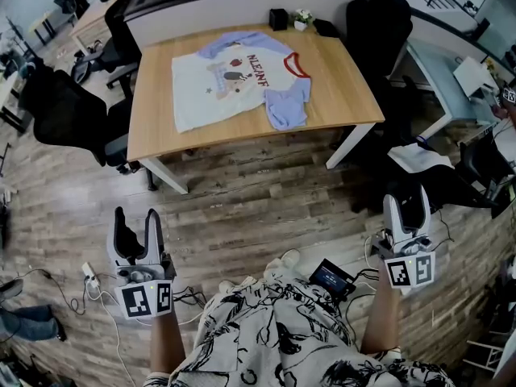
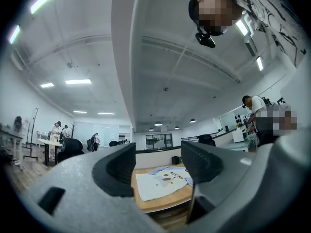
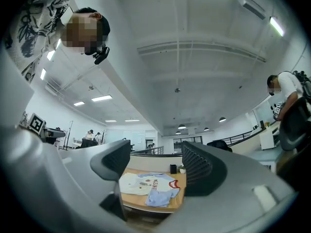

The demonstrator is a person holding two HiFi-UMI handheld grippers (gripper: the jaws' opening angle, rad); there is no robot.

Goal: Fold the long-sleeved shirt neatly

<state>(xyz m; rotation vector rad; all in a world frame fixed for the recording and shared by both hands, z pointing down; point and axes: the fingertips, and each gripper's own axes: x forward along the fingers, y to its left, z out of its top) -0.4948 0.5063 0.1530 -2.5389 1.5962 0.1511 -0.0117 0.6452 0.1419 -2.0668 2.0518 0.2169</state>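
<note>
Between the 2 grey fingers (image 2: pixel 116 171) of the left gripper (image 2: pixel 158 161) there is only air: its jaws stand parted, and the far-off desk shows through the gap. The right gripper (image 3: pixel 156 161) is just as empty, its jaws apart and its ribbed pad (image 3: pixel 199 166) touching nothing. Seen from the head view, both tools are held low over the wood-plank floor (image 1: pixel 242 192), 1 on each side of the person's black-and-white patterned top (image 1: pixel 282 337). Each has its marker cube turned toward the camera, and both are well apart from the desk. The long-sleeved shirt (image 1: pixel 234 75) lies front up on the wooden tabletop (image 1: pixel 347 87), spread over the middle and left part, with its red-trimmed collar toward the right edge. Its body is white with a printed picture and lettering, and its 2 sleeves are light blue. 1 sleeve runs beside the body toward the far edge; the other is folded into a bunch near the near edge, just below the collar. Along the far edge stand a small black box (image 1: pixel 279 18), a little potted plant (image 1: pixel 302 18) and a dark flat object (image 1: pixel 326 28), all clear of the shirt. Black office chairs (image 1: pixel 64 111) stand off the left edge and the far right corner. On the floor by the person's feet lie a small device with a blue screen (image 1: pixel 330 276) and loose cables (image 1: pixel 97 301).
</note>
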